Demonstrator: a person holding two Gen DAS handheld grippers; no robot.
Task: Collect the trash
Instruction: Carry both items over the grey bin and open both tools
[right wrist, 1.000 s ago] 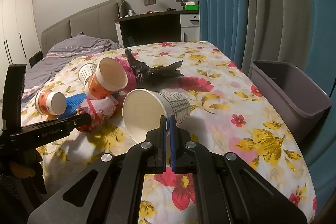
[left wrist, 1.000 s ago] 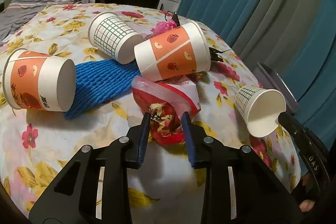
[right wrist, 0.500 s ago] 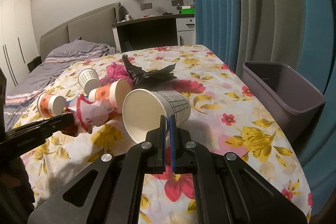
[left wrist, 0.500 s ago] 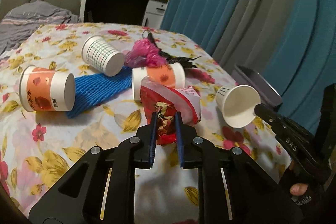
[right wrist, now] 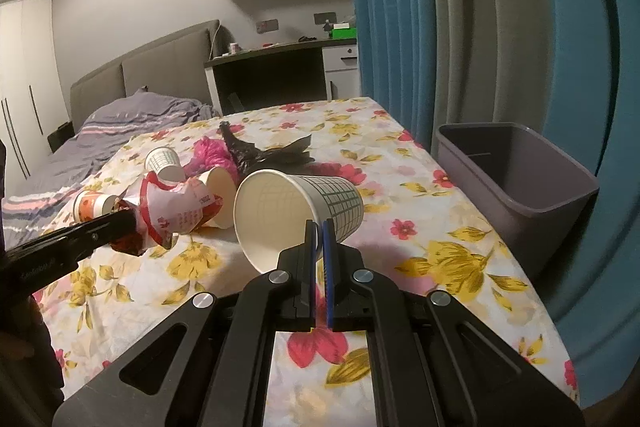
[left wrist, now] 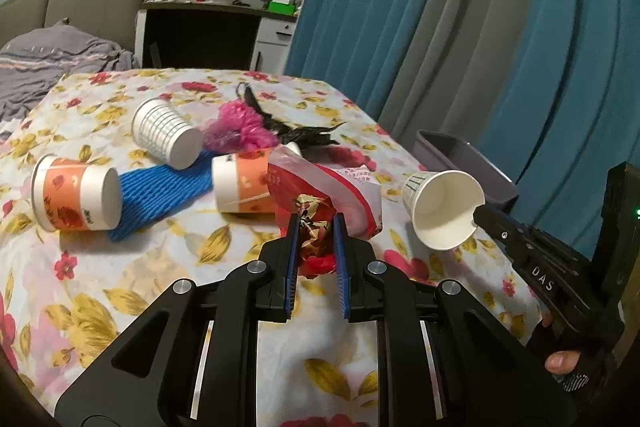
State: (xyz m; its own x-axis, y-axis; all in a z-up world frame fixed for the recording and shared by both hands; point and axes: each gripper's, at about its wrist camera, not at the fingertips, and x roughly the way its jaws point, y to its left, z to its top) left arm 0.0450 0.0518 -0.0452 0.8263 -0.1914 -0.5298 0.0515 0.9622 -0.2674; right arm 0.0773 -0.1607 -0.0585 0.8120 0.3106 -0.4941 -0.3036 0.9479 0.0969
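The main risk from here appears to be loss of either held item over the bed before it reaches the grey bin, which stands off the bed's right edge. The left gripper pinches the red and white snack wrapper only at its crumpled lower end; its jaws have just been closing on that foil, and the fingers now press it from both sides with a narrow gap between them. The wrapper is thin and slick, so a quick swing could pull the bunched foil out of the pads, and most of the wrapper hangs loose beyond the fingertips. The right gripper has its fingers pressed almost together on the rim wall of the white grid-pattern paper cup, one finger inside the mouth and one outside. That single-wall pinch can crease the paper, and the cup may pivot or slip if it is tilted sharply. The cup projects forward past the fingertips with its open mouth facing back toward the camera, clear of the bedspread, over the bed's right half. The wrapper sits lifted above the bed's middle, just in front of an orange-printed cup. A second orange cup, another grid cup, blue foam netting, and pink and black bags remain on the bed and could be snagged.
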